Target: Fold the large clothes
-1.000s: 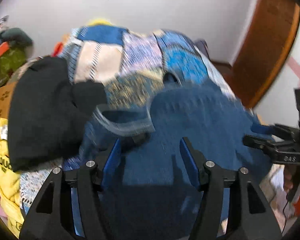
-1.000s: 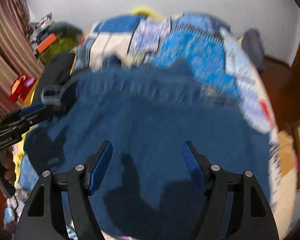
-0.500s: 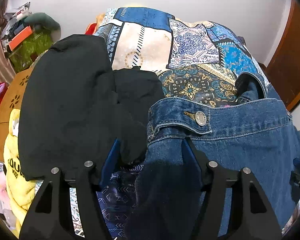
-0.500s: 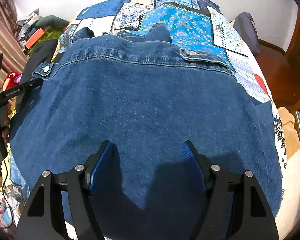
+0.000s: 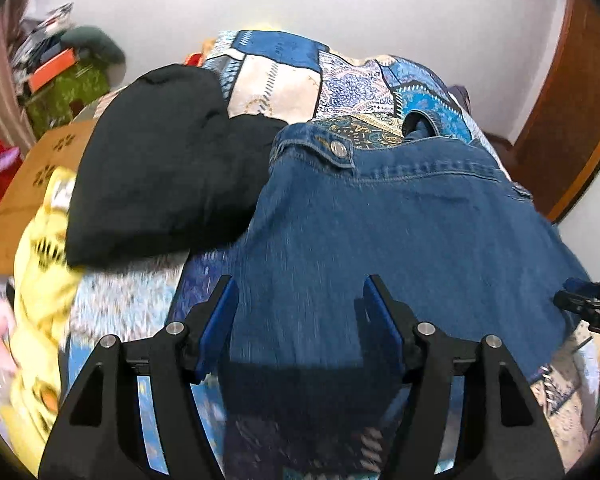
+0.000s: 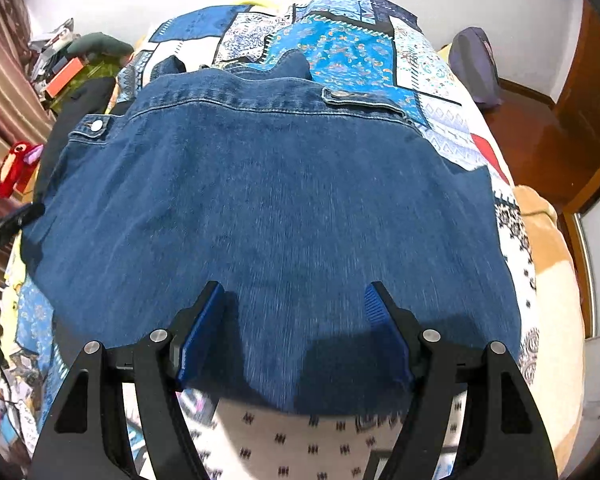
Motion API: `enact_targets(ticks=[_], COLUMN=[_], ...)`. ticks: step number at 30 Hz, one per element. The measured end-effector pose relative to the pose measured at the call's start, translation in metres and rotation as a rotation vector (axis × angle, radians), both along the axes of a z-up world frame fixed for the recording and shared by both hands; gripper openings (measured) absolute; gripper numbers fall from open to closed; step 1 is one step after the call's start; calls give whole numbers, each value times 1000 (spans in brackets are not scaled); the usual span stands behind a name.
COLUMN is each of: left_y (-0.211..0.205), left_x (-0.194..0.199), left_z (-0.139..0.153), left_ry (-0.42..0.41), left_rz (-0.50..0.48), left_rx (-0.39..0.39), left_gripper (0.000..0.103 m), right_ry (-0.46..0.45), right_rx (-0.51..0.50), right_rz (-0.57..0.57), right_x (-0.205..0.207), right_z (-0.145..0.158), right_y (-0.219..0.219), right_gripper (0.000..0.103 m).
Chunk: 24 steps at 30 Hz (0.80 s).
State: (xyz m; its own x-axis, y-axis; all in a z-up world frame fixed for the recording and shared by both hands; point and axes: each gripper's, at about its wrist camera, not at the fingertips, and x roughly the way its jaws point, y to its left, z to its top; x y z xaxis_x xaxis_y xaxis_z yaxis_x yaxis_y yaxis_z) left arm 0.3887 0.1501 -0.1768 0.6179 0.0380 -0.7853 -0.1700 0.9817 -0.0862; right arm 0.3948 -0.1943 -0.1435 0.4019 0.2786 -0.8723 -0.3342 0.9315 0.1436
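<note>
Patchwork bedspread (image 6: 340, 44) carrying a heavy, stiff denim jacket (image 6: 268, 208), best gripped at its near hem; both grippers' jaws spread, empty.

At your upper left lies a black garment (image 5: 160, 160), a yellow cloth (image 5: 40, 280) below it, on the patchwork bedspread (image 6: 340, 48).

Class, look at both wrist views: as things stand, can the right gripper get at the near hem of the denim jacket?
Probably yes. The right gripper stands open, its jaws straddling the near hem of the denim jacket, which lies flat on the patchwork bedspread. Nothing covers that edge.
</note>
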Motion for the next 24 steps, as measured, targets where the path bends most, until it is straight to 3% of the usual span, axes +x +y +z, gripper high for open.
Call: enact_targets(ticks=[5,8,10,16,18,20,24], left_y=[-2,-2,-2,-2,0,3,6], left_x=[-33,-49,-58,-52,-44,-37,-14], left_z=[0,-3,-8,-48,-62,-66,-75], left_ry=[-2,-14,-18,77,98,82,74], left_rz=[62,107,140,150,139,156,185], left_rx=[-50,-121,-213,-577,-731,-784,-802], left_gripper=[65,71,74,74,74,74,75], right_ry=[-19,-37,-42,-27,-28,-27,-18], right_rx=[7,7,15,49,47,39,28], right_rz=[0,3,2,-1,-2,-4,-4], right_x=[-13,-18,-21,-25,-25,-25,-22], right_z=[11,16,17,14,12,9,4], right_y=[-5,-6,-6,-5,-4,-3,0], right_gripper=[69,69,69,69,69,69,69])
